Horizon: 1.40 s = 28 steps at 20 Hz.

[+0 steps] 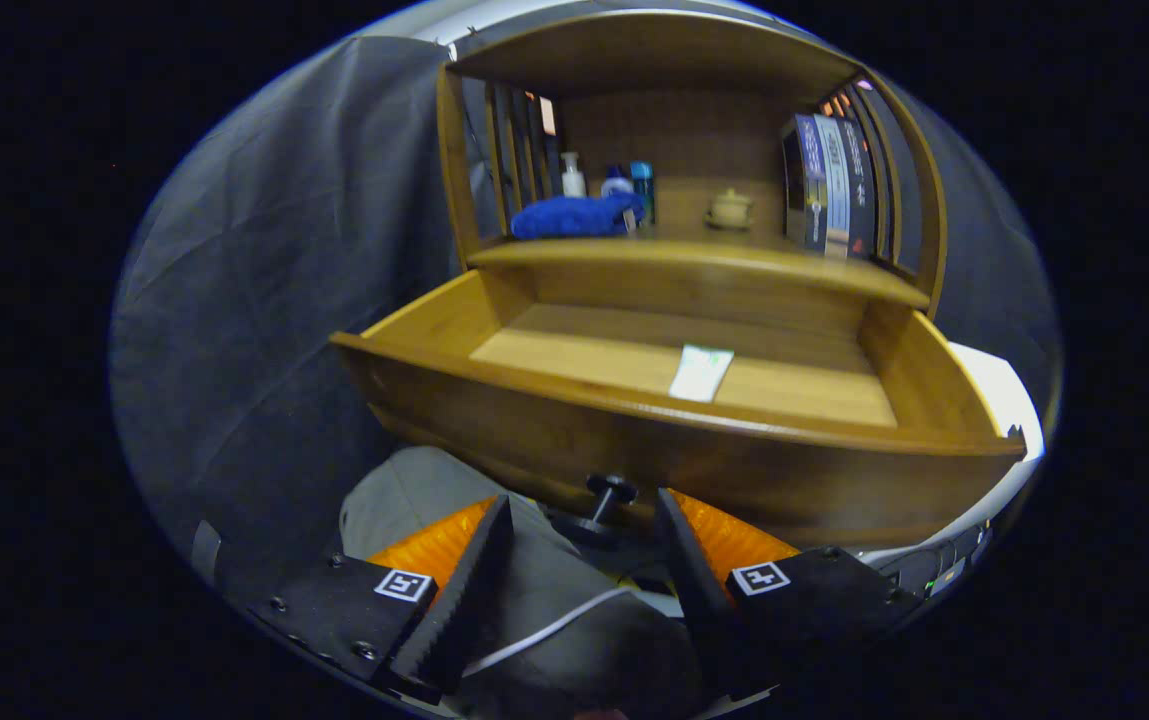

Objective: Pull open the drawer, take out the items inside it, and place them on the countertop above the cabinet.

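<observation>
The wooden drawer of the cabinet stands pulled open just ahead of my fingers. A small white flat packet lies on the drawer's floor, right of its middle. The drawer's dark round knob sits on the front panel, between and slightly beyond my fingertips, not touched. My gripper is open with nothing between its fingers. On the countertop above the drawer rests a blue cloth, with a few small bottles behind it.
A small tan pot and upright books stand on the countertop to the right. The cabinet's side posts and top shelf enclose that space. A person's grey-clad leg lies below my fingers. Dark cloth hangs left.
</observation>
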Motion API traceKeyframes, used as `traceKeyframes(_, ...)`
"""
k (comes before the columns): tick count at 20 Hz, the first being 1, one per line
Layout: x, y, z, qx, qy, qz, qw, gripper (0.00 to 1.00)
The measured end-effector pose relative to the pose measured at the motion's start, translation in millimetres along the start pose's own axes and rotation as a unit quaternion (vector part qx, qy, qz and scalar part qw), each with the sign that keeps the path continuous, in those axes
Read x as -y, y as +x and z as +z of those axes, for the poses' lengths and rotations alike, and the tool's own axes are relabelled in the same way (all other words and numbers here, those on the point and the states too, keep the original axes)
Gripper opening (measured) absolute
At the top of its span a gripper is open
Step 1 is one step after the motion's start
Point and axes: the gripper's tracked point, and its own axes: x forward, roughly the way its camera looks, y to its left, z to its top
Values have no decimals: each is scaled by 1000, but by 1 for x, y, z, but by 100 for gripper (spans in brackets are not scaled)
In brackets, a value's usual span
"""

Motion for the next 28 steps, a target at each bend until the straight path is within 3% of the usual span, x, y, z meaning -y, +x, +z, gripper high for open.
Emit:
traceKeyframes(3,-15,-21,50,76,18,29,997,92)
traceKeyframes(8,5,-24,140,165,-18,7,986,93)
traceKeyframes(13,36,18,218,150,7,-25,988,94)
traceKeyframes(16,62,63,210,68,28,-63,995,94)
traceKeyframes(19,61,103,169,-34,67,-54,996,94)
traceKeyframes(21,69,122,138,-95,84,-68,990,95)
traceKeyframes(28,49,146,57,-245,114,-41,962,95)
